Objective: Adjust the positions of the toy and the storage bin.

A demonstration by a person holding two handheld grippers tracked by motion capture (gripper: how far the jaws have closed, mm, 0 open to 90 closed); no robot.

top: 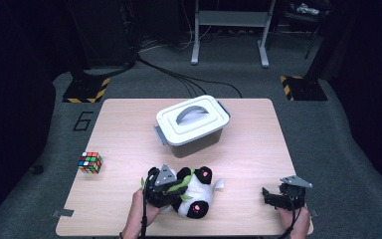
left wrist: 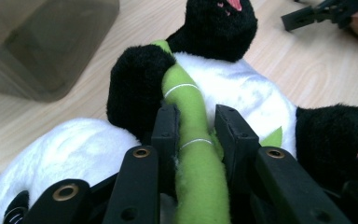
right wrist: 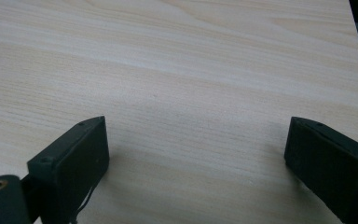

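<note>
The left gripper (left wrist: 193, 128) has its jaws pinched on the green bamboo stalk (left wrist: 191, 116) sewn to the plush panda (top: 195, 191), probably the easiest handle on so soft a toy. The panda lies low and centre in the high view, just below the lidded storage box (top: 193, 124). The right gripper (top: 278, 195), lower right, rests with jaws wide over bare table (right wrist: 177, 70). A Rubik's cube (top: 90, 162) sits at left.

We count one plush panda (top: 195, 195) holding one green bamboo stalk (left wrist: 193, 140), one lidded storage box (top: 192, 124), one Rubik's cube (top: 90, 162), and two grippers: left (top: 160, 188), right (top: 269, 195).
</note>
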